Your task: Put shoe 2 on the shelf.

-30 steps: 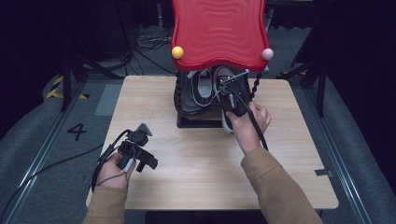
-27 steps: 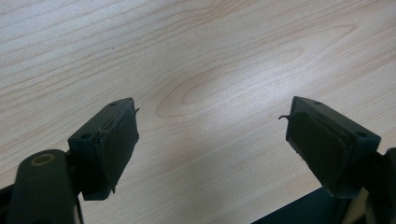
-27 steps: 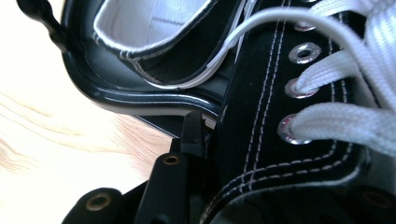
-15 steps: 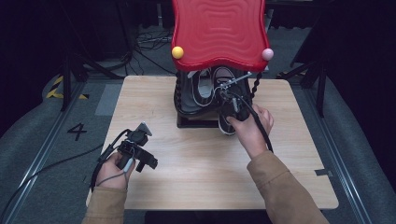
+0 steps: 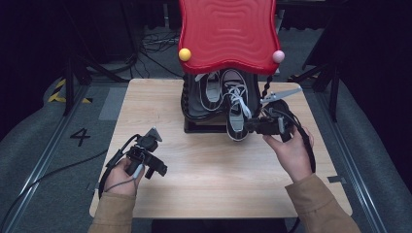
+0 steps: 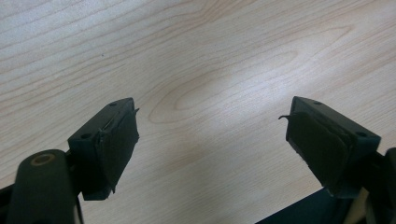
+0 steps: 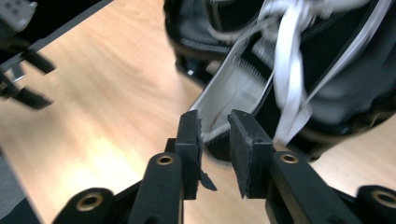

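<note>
Black and white, the shoe [image 5: 236, 116] is held by its heel edge between the nearly closed jaws of the right gripper [image 7: 215, 135]; it should be drawn out slowly. The left gripper [image 6: 212, 140] is kept wide open, empty.

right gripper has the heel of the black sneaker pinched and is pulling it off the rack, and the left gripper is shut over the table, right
Not quite: the left gripper is open, not shut. The left gripper view shows its jaws spread wide with bare table between them. The rest stands: in the right gripper view the right gripper pinches the heel of the black sneaker, which the high view shows partly off the rack.
</note>
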### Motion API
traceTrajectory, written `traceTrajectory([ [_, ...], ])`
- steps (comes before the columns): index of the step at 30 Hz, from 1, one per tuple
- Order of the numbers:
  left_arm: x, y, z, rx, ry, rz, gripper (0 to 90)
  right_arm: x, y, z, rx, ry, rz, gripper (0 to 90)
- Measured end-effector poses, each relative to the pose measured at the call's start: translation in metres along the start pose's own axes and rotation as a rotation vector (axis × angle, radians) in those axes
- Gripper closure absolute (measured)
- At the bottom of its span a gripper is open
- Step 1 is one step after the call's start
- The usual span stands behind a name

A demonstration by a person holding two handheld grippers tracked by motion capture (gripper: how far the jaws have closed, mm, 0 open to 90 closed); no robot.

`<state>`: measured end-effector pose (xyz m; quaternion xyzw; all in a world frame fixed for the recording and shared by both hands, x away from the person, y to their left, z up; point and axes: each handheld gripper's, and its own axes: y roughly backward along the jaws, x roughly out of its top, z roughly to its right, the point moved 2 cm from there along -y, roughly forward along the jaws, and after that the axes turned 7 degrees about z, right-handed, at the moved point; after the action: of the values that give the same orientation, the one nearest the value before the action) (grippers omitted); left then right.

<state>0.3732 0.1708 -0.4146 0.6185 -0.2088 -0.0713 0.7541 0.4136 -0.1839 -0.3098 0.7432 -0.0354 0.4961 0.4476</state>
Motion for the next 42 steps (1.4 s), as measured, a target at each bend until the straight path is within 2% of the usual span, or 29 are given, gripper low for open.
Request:
traceTrajectory([
  [2, 0.000, 0.000, 0.000, -0.001, -0.002, -0.001, 17.2, -0.005, 0.001, 0.000, 0.010, 0.000, -0.005, 76.0],
  [3, 0.000, 0.000, 0.000, -0.002, -0.001, 0.001, 17.2, -0.011, 0.001, 0.000, 0.014, 0.006, -0.017, 78.7],
  [4, 0.000, 0.000, 0.000, -0.002, 0.000, 0.002, 17.2, -0.021, 0.000, 0.000, 0.011, 0.024, -0.036, 85.7],
  [7, 0.000, 0.000, 0.000, -0.001, 0.003, 0.001, 17.2, -0.032, -0.004, 0.001, 0.036, 0.040, -0.048, 88.8],
  [8, 0.000, -0.001, 0.000, -0.001, 0.004, -0.002, 17.2, -0.035, -0.006, 0.002, 0.052, 0.053, -0.052, 88.9],
  [9, 0.000, -0.001, 0.000, -0.002, 0.002, -0.003, 17.2, -0.046, -0.014, 0.004, 0.087, 0.111, -0.060, 88.9],
  [11, 0.000, -0.002, 0.000, -0.003, 0.001, -0.005, 17.2, -0.053, -0.021, 0.006, 0.105, 0.136, -0.073, 88.9],
  [14, 0.000, -0.002, 0.000, -0.005, 0.001, -0.009, 17.2, -0.060, -0.028, 0.009, 0.112, 0.134, -0.086, 88.9],
  [16, 0.000, -0.003, 0.000, -0.002, 0.002, -0.009, 17.2, -0.067, -0.040, 0.012, 0.125, 0.120, -0.092, 89.1],
  [20, 0.000, -0.004, -0.001, -0.002, 0.004, -0.010, 17.2, -0.070, -0.053, 0.012, 0.129, 0.130, -0.089, 89.6],
  [24, 0.000, -0.004, -0.002, -0.005, 0.004, -0.009, 17.2, -0.069, -0.062, 0.011, 0.130, 0.118, -0.082, 89.8],
  [26, -0.001, -0.003, -0.002, -0.004, 0.005, -0.011, 17.2, -0.067, -0.064, 0.010, 0.113, 0.129, -0.066, 89.9],
  [31, -0.001, -0.003, -0.003, -0.005, 0.006, -0.012, 17.2, -0.065, -0.067, 0.011, 0.120, 0.128, -0.060, 90.0],
  [34, -0.001, -0.003, -0.003, -0.003, 0.006, -0.011, 17.2, -0.067, -0.064, 0.011, 0.103, 0.112, -0.003, 90.0],
  [36, -0.001, -0.003, -0.002, -0.002, 0.007, -0.010, 17.2, -0.067, -0.063, 0.011, 0.069, 0.110, 0.043, 90.0],
  [38, 0.000, -0.004, 0.000, -0.002, 0.003, -0.011, 17.2, -0.065, -0.064, 0.013, 0.001, 0.120, 0.059, 90.0],
  [41, 0.001, -0.005, 0.000, -0.005, -0.005, -0.016, 17.2, -0.059, -0.068, 0.019, -0.025, 0.097, 0.071, 90.0],
  [42, 0.001, -0.005, 0.000, -0.005, -0.004, -0.015, 17.2, -0.056, -0.070, 0.021, -0.015, 0.091, 0.063, 90.0],
])
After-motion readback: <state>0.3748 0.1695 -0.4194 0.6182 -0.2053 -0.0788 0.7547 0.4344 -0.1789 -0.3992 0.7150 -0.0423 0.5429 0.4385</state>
